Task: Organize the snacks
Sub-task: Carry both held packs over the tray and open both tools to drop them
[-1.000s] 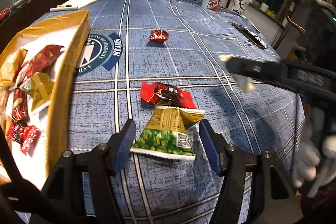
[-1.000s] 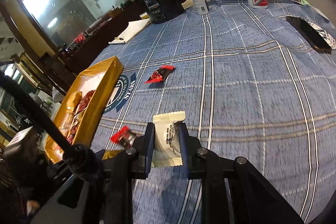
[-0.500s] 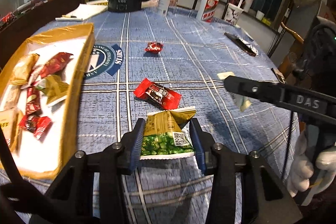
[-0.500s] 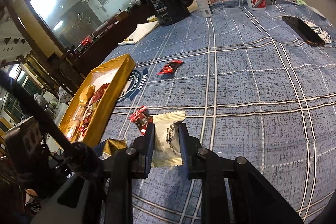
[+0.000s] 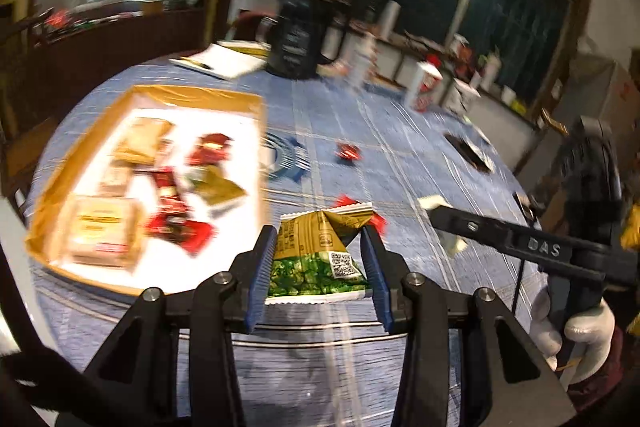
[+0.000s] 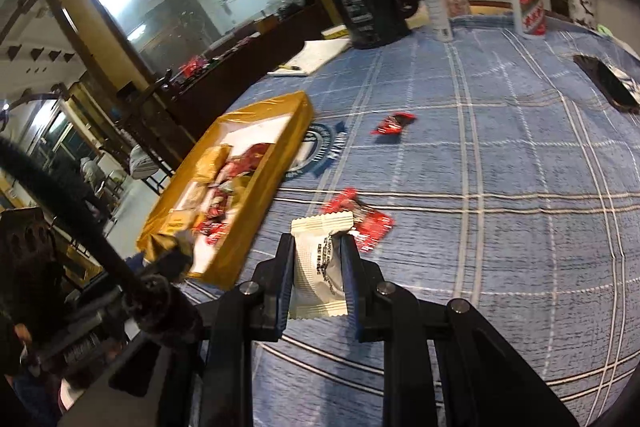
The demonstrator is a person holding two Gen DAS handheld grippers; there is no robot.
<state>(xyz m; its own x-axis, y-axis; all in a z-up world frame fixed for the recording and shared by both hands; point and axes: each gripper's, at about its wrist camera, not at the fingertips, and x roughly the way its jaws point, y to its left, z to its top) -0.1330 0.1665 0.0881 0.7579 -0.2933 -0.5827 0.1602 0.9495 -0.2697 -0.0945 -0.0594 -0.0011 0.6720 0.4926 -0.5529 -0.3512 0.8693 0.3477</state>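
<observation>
Two light, crinkly packets ride pinched across their middles: my left fingers [image 5: 318, 269] clamp the green-and-gold snack [image 5: 316, 259], my right fingers [image 6: 319, 281] the white sachet [image 6: 319, 269], tray [image 5: 256, 103] left.

cloth [image 6: 500, 187] blue plaid | tray [image 5: 192, 95] gold | pkt [image 5: 316, 259] green/gold | pkt2 [image 6: 320, 267] white

Tablecloth: blue woven cloth with white check lines [image 6: 500, 163], matt, slightly rough.
Tray: gold glossy foil-like rim with a white inside [image 5: 192, 95].
Green-and-gold pea packet [image 5: 316, 255]: shiny crinkled plastic film.
White snack packet [image 6: 320, 267]: smooth matt-looking film, crimped ends.
Red candy wrappers [image 6: 394, 123]: glossy foil.
Kettle: black plastic jug [image 6: 368, 3], smooth, slight sheen.
Gripper frames: matt black plastic, bright metal screws.
</observation>
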